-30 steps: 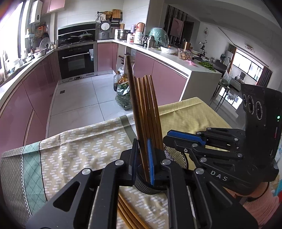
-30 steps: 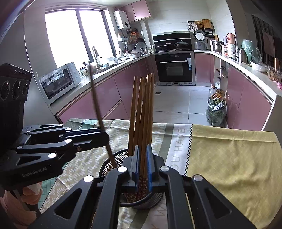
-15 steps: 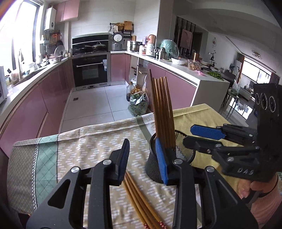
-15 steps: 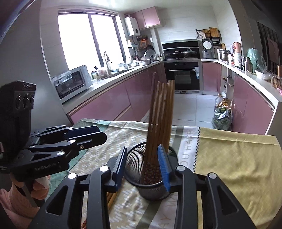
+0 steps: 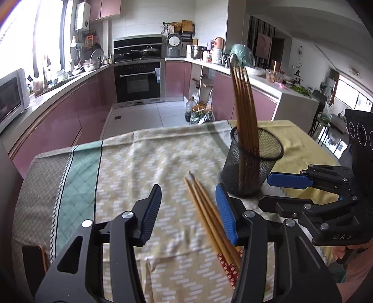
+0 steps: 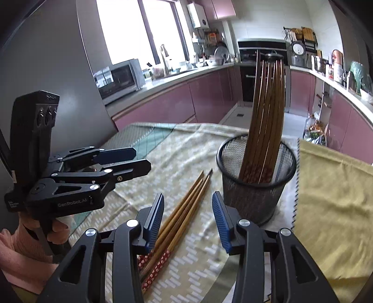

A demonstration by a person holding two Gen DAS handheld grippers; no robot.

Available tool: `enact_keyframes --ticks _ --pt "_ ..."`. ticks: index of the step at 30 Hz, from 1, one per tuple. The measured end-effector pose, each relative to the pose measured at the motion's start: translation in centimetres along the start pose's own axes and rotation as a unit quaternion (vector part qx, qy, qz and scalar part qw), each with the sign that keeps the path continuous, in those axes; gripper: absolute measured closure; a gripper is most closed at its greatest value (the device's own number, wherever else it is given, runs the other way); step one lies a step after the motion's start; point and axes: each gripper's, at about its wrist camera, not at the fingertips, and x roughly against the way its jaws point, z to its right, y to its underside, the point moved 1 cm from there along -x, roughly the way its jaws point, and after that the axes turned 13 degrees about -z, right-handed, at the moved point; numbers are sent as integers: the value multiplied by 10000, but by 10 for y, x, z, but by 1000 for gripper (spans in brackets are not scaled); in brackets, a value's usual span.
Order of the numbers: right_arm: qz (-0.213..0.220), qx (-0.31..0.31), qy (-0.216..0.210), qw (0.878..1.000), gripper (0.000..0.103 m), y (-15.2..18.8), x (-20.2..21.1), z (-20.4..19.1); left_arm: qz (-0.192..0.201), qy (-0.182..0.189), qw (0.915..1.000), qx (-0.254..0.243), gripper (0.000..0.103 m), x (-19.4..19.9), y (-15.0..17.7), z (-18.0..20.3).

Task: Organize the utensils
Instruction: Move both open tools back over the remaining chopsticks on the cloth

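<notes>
Ahead of us, beyond the table, a kitchen runs in a U of pink-fronted cabinets (image 5: 88, 109) under pale counters. A built-in black oven (image 5: 137, 82) sits in the far wall straight ahead, pans on the hob above it, with white tiled wall (image 5: 137, 22) behind. To our left a bright window (image 6: 139, 28) floods the sink counter with daylight, and a microwave (image 6: 123, 75) stands there. The floor (image 5: 137, 118) is large pale tiles; bags and a bottle (image 5: 198, 111) rest on it by the right-hand counter. Far right, a second window (image 5: 359, 102) lights a living area. The table under us wears a patterned cloth (image 5: 149, 158).
</notes>
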Motion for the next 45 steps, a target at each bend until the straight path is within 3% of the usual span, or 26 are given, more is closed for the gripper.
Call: enact_keyframes --ticks 7,16,45 --pt "-378 -162 23 9991 62 17 -27 -3 -417 33 9991 100 55 -22 27 -3" --pt "-592 -244 -32 9979 62 31 -42 -5 -632 77 9979 69 54 -36 44 0" --pt "-749 -177 296 9966 64 34 -58 -12 -896 220 9957 65 52 -51 51 2"
